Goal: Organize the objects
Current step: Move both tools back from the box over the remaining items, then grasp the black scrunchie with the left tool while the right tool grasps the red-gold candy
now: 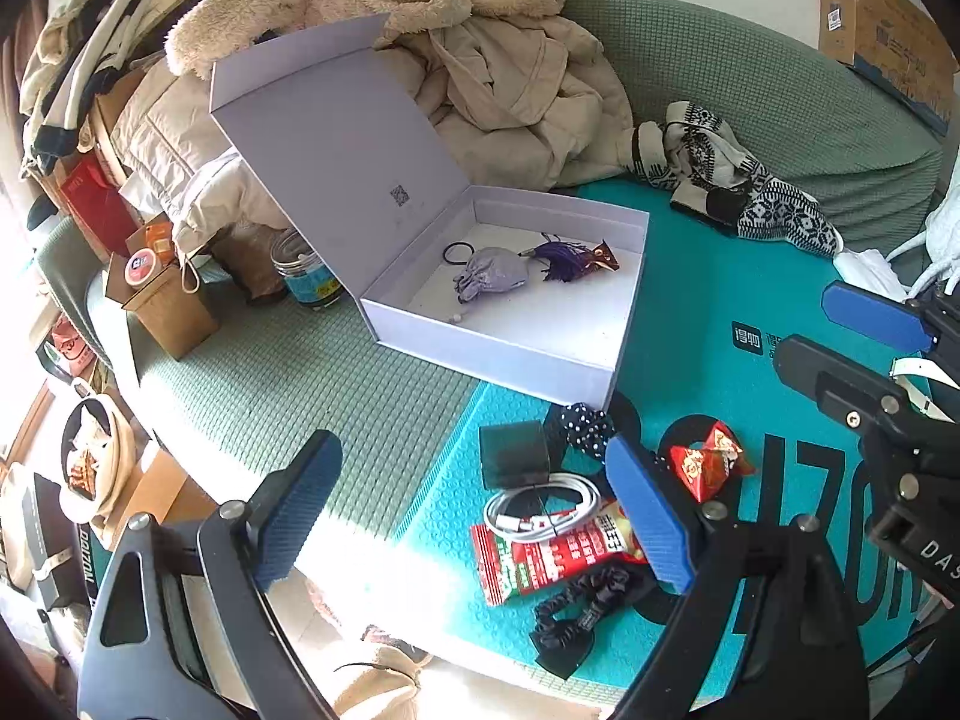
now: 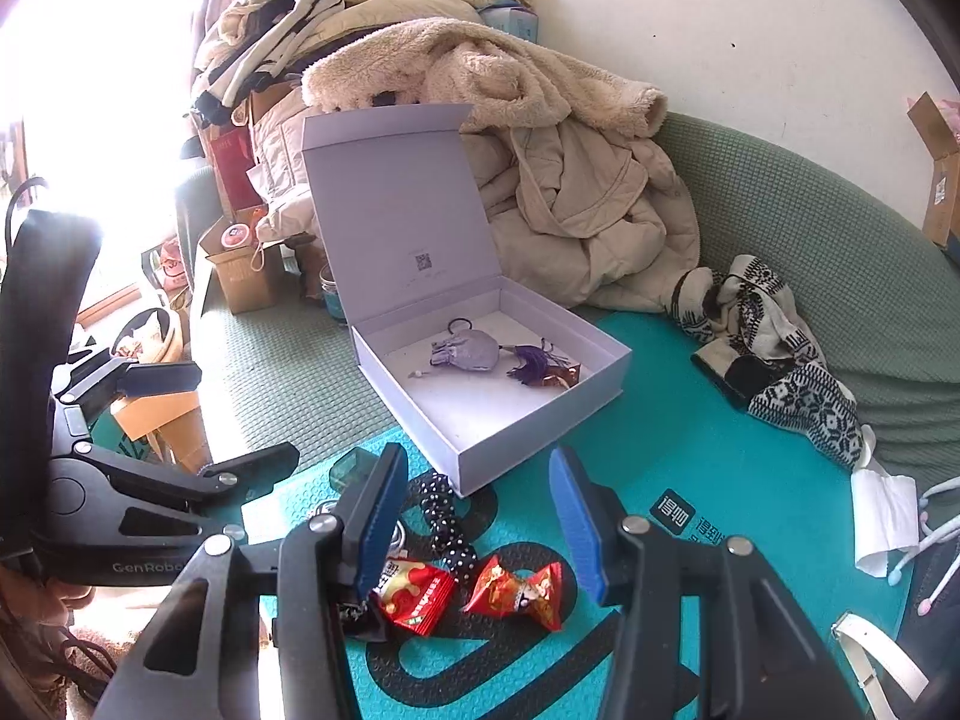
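Observation:
An open white box (image 1: 624,336) (image 2: 540,438) sits on the sofa, lid up, holding a grey pouch (image 1: 492,279) (image 2: 468,354), a purple tassel (image 1: 564,258) and a hair tie. In front of it on the teal mat lie a red candy (image 1: 711,459) (image 2: 519,591), a red snack packet (image 1: 552,558) (image 2: 414,594), a white cable (image 1: 540,507), a black cube (image 1: 513,456), a dotted scrunchie (image 1: 585,429) (image 2: 444,522) and a black scrunchie (image 1: 585,612). My left gripper (image 1: 474,510) is open above the cable and packet. My right gripper (image 2: 480,522) is open above the candy, empty.
Piled coats and a fleece (image 1: 480,60) lie behind the box. A patterned knit (image 1: 732,180) lies right of it. A jar (image 1: 303,273) and small cartons (image 1: 162,300) stand at the left. A cardboard box (image 1: 882,30) sits on the sofa back.

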The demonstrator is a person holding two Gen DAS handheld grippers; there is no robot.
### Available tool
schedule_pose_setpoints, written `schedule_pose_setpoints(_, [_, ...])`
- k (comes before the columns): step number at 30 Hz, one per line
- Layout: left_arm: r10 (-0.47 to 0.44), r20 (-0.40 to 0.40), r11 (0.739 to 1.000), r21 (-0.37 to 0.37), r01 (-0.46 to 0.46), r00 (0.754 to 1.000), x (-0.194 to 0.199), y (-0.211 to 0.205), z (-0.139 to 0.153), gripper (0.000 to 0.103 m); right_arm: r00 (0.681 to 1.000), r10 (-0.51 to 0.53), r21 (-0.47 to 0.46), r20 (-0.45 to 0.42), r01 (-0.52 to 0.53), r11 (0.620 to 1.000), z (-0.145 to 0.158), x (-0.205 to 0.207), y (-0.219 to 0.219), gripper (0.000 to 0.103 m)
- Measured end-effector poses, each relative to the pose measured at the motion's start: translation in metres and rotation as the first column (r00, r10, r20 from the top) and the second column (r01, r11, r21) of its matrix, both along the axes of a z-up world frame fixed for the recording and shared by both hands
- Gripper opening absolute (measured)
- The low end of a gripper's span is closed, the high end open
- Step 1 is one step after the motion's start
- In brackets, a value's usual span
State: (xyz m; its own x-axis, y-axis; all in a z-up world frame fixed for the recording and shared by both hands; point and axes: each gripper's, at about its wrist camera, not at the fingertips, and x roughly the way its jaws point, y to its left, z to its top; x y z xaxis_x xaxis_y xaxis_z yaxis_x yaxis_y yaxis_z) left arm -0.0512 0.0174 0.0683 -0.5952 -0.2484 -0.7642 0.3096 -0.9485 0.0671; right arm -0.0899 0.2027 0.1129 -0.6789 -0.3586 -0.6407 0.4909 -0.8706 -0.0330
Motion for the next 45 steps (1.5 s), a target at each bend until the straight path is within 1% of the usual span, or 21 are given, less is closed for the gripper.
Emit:
schedule_pose_setpoints(5, [0.031, -0.006, 0.999, 0.033, -0.031, 1.000, 0.036, 0.015, 0.001, 0.089, 1.000, 0.021, 0.021, 0.013, -0.021, 1.000, -0.008, 0.019, 0.004, 0.050])
schedule_pose_setpoints(10, [0.045, 0.022, 0.997, 0.059, -0.046, 0.999, 0.063, 0.026, -0.008, 0.089, 0.999, 0.037, 0.032, 0.030, -0.038, 0.999, -0.017, 0.033, 0.006, 0.050])
schedule_pose_setpoints(14, [0.065, 0.029, 0.994, 0.082, -0.067, 0.997, 0.085, 0.030, -0.018, 0.089, 0.998, 0.040, 0.027, 0.046, -0.041, 0.999, -0.025, 0.040, 0.009, 0.054])
schedule_pose_setpoints(17, [0.085, 0.026, 0.991, 0.100, -0.087, 0.996, 0.096, 0.030, -0.024, 0.089, 0.997, 0.052, 0.020, 0.061, -0.053, 0.998, -0.031, 0.041, 0.010, 0.055])
schedule_pose_setpoints(20, [0.098, 0.019, 0.990, 0.097, -0.099, 0.995, 0.104, 0.031, -0.028, 0.089, 0.997, 0.058, 0.029, 0.058, -0.060, 0.998, -0.039, 0.039, 0.012, 0.059])
schedule_pose_setpoints(22, [0.106, 0.023, 0.989, 0.100, -0.108, 0.994, 0.104, 0.031, -0.033, 0.089, 0.996, 0.057, 0.028, 0.071, -0.059, 0.998, -0.048, 0.038, 0.015, 0.060])
schedule_pose_setpoints(26, [0.114, 0.040, 0.982, 0.149, -0.118, 0.993, 0.098, 0.034, -0.050, 0.089, 0.994, 0.046, 0.073, 0.103, -0.054, 0.996, -0.069, 0.029, 0.018, 0.060])
schedule_pose_setpoints(28, [0.114, 0.061, 0.980, 0.158, -0.123, 0.992, 0.094, 0.037, -0.060, 0.089, 0.993, 0.031, 0.075, 0.115, -0.040, 0.996, -0.078, 0.024, 0.022, 0.061])
schedule_pose_setpoints(31, [0.123, 0.069, 0.977, 0.168, -0.133, 0.990, 0.090, 0.041, -0.071, 0.089, 0.988, 0.018, 0.071, 0.152, -0.029, 0.997, -0.091, 0.017, 0.027, 0.065])
schedule_pose_setpoints(33, [0.117, 0.078, 0.976, 0.175, -0.129, 0.990, 0.087, 0.043, -0.078, 0.089, 0.986, 0.014, 0.085, 0.168, -0.028, 0.996, -0.099, 0.014, 0.027, 0.066])
schedule_pose_setpoints(35, [0.100, 0.095, 0.975, 0.189, -0.117, 0.990, 0.082, 0.045, -0.087, 0.089, 0.983, 0.023, 0.091, 0.180, -0.040, 0.995, -0.104, 0.012, 0.026, 0.066])
schedule_pose_setpoints(38, [0.085, 0.117, 0.973, 0.205, -0.108, 0.989, 0.074, 0.046, -0.100, 0.089, 0.982, 0.039, 0.096, 0.187, -0.058, 0.994, -0.109, 0.008, 0.024, 0.071])
schedule_pose_setpoints(40, [0.079, 0.128, 0.972, 0.210, -0.105, 0.989, 0.070, 0.047, -0.107, 0.089, 0.982, 0.032, 0.094, 0.185, -0.050, 0.994, -0.111, 0.005, 0.024, 0.072])
schedule_pose_setpoints(42, [0.078, 0.136, 0.971, 0.213, -0.106, 0.988, 0.067, 0.046, -0.113, 0.089, 0.984, 0.024, 0.081, 0.178, -0.038, 0.996, -0.112, 0.003, 0.025, 0.076])
schedule_pose_setpoints(44, [0.078, 0.145, 0.970, 0.216, -0.109, 0.986, 0.065, 0.045, -0.119, 0.089, 0.984, 0.020, 0.079, 0.178, -0.035, 0.996, -0.114, -0.001, 0.024, 0.081])
schedule_pose_setpoints(45, [0.078, 0.152, 0.970, 0.215, -0.110, 0.985, 0.064, 0.044, -0.121, 0.089, 0.983, 0.017, 0.079, 0.181, -0.031, 0.996, -0.116, -0.004, 0.024, 0.081])
